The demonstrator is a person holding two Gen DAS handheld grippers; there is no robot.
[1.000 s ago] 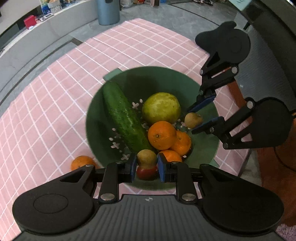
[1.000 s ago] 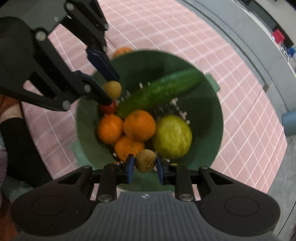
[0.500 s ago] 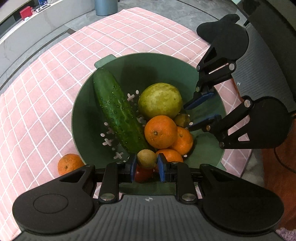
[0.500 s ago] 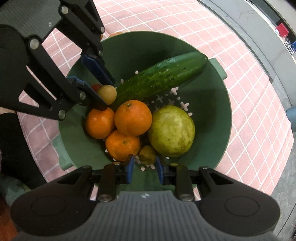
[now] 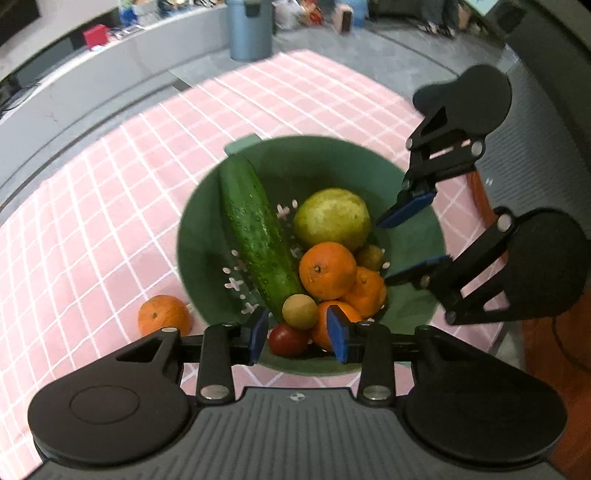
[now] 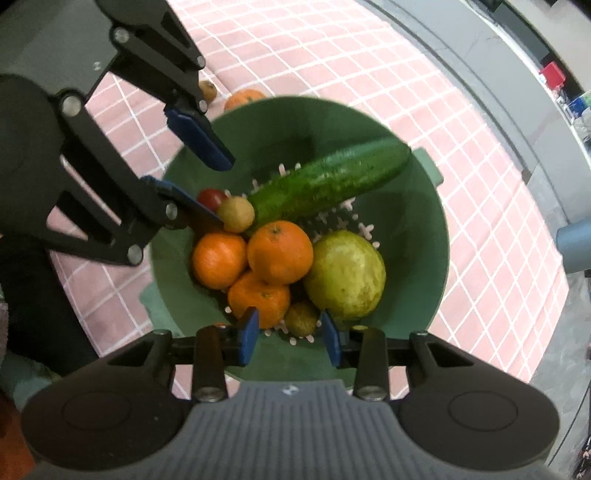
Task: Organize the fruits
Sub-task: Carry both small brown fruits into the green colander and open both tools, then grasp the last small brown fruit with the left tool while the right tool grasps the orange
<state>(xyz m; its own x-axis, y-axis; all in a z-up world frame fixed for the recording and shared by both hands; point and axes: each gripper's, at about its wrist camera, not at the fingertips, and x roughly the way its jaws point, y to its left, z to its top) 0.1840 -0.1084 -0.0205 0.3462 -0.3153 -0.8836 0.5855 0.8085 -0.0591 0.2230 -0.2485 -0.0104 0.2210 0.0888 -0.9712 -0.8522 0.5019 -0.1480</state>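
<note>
A green colander [image 5: 332, 155] [image 6: 417, 206] on a pink checked cloth holds a cucumber [image 5: 255, 236] [image 6: 328, 181], a green guava [image 5: 332, 218] [image 6: 347, 273], three oranges [image 5: 327, 269] [image 6: 279, 251], a red tomato [image 5: 288, 339] [image 6: 210, 195] and two small brown fruits [image 5: 300, 311] [image 6: 301, 318]. My left gripper [image 5: 297, 334] is open above the near rim, with one brown fruit lying loose below it. My right gripper [image 6: 289, 330] is open over the opposite rim, with the other brown fruit [image 5: 370, 256] lying below it.
One orange [image 5: 164, 315] [image 6: 243, 99] lies on the cloth beside the colander. Another small brown fruit [image 6: 207, 90] lies on the cloth nearby. A grey bin [image 5: 249, 27] stands beyond the table's far edge. The table edge runs close on the right side.
Both grippers have opened and dropped their small brown fruits into the colander. Both have pulled back and up from the colander.
</note>
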